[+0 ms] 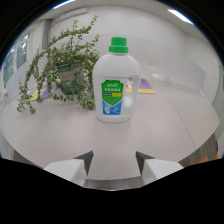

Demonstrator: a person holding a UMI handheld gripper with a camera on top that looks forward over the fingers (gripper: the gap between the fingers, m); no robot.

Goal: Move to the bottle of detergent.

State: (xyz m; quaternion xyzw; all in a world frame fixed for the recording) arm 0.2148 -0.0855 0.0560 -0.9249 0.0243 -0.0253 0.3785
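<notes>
A white detergent bottle (pixel 116 85) stands upright on a pale round table (pixel 60 135), out ahead of the gripper (pixel 114 159) and a little beyond its fingertips, lined up roughly with the gap between them. The bottle has a bright green screw cap (pixel 119 45), a moulded handle on its right side, and a green and blue label (pixel 112 95) facing this way. The gripper's two fingers (pixel 86 161) are spread apart with nothing between them; bare tabletop shows in the gap, and neither finger touches the bottle. To the left of the bottle and slightly farther back sits a potted plant (pixel 65 70), its thin leafy stems trailing down and out over the table, one low branch reaching close to the bottle's base on that side. Farther off to the right, behind the bottle, something flat in yellow and purple (pixel 144 86) lies on the table; I cannot tell what it is. Beyond that the room is pale, with windows along the far left.
</notes>
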